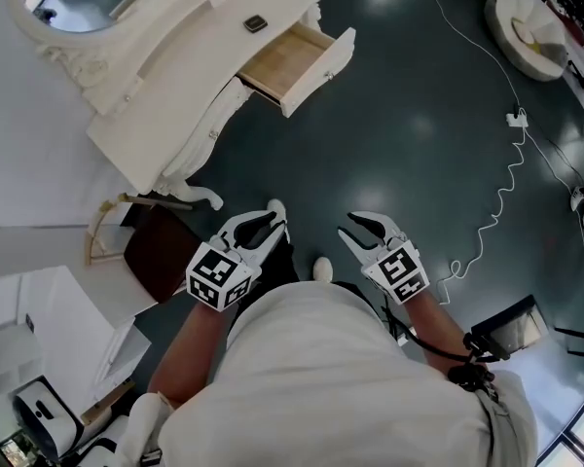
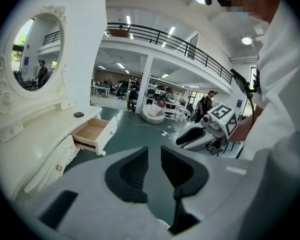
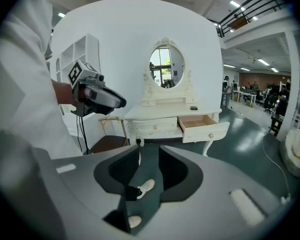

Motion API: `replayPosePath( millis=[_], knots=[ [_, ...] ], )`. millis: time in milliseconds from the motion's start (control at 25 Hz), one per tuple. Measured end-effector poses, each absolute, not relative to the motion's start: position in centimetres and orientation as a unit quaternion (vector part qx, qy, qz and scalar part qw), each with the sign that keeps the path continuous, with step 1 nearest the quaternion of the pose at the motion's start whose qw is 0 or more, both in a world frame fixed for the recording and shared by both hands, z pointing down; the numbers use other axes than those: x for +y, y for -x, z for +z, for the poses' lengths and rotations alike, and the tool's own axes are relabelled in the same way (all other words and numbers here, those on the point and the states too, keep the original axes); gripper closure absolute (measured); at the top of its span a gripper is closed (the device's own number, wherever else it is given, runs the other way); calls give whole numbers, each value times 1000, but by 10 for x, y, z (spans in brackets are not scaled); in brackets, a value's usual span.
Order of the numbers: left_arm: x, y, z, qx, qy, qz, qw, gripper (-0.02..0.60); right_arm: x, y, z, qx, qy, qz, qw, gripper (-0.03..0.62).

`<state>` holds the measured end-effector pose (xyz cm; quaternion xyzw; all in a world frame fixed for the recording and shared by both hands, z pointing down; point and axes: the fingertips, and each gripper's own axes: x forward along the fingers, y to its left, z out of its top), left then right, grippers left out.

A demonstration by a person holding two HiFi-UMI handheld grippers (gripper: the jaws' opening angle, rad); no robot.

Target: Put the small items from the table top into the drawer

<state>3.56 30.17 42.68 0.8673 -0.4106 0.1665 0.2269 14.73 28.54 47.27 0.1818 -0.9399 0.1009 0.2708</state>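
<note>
Standing well back from the white carved dressing table [image 1: 175, 76] here, with both grippers held out in front of me over the dark glossy floor [image 1: 419, 115]. The left gripper [image 1: 272, 226] has its jaws only a little apart. In the left gripper view it [image 2: 154, 159] shows a narrow slot between the black pads, with just floor showing through and nothing in it. The right gripper [image 1: 354, 228] is spread wider, and in the right gripper view the gap [image 3: 149, 156] only frames floor and my white shoes [image 3: 145, 186], so that one's empty too. The thing I'm after — a small black rectangular item [image 1: 255, 24] — is lying flat on the tabletop [image 1: 204, 27], near the front edge and just above where the open drawer [image 1: 294, 58] comes out. That drawer is pulled well out, pale wood inside, white front with a knob. From the right gripper view the item [image 3: 193, 108] sits toward the right end of the tabletop, below the oval mirror [image 3: 167, 67] and off to its right. Both grippers are well apart from the table. A wooden chair with a dark brown seat [image 1: 161, 251] stands beside the table's left end, and a white cable [image 1: 496, 212] snakes across the floor off to my right.
</note>
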Motion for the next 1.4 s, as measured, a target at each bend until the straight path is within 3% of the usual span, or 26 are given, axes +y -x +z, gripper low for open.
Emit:
replayPosePath(
  millis=[560, 760, 1040, 1400],
  knots=[
    [47, 97, 440, -373, -892, 158, 202, 459, 85, -63, 451, -905, -283, 108, 299, 479],
    [-25, 145, 458, -383, -887, 167, 194, 454, 39, -36, 443, -896, -317, 98, 297, 592],
    [-111, 187, 486, -412, -870, 192, 189, 445, -4, -35, 445, -887, -328, 112, 306, 592],
    [-238, 210, 526, -458, -832, 244, 196, 377, -83, -50, 460, -903, -274, 121, 307, 592]
  ],
)
